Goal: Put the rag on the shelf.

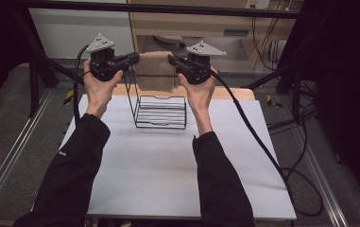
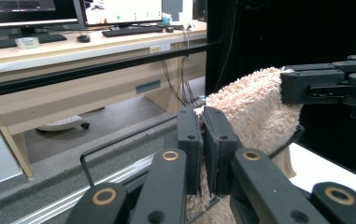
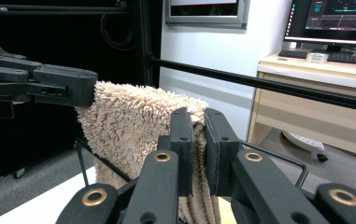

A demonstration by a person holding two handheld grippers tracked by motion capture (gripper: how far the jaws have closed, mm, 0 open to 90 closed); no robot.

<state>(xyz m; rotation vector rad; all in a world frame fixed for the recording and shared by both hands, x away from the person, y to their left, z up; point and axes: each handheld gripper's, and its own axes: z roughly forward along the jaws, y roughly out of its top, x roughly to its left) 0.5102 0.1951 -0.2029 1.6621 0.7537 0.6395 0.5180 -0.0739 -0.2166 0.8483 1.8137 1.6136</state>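
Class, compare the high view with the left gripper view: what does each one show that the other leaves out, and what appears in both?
High view alone: the white table, the whole wire rack, both forearms in black sleeves.

Left gripper view alone: a desk with monitors and a keyboard.

Both: the beige towel draped over the rack's top bar, with the left gripper and right gripper each shut on an upper edge.

Your left gripper [image 1: 132, 58] and right gripper [image 1: 172, 59] flank the tan terry towel [image 1: 156, 71]. It hangs over the black wire rack [image 1: 161, 112] on the white table [image 1: 168, 161].

towel [image 1: 156, 71]: beige | rack [image 1: 161, 113]: black wire | table [image 1: 168, 165]: pale grey
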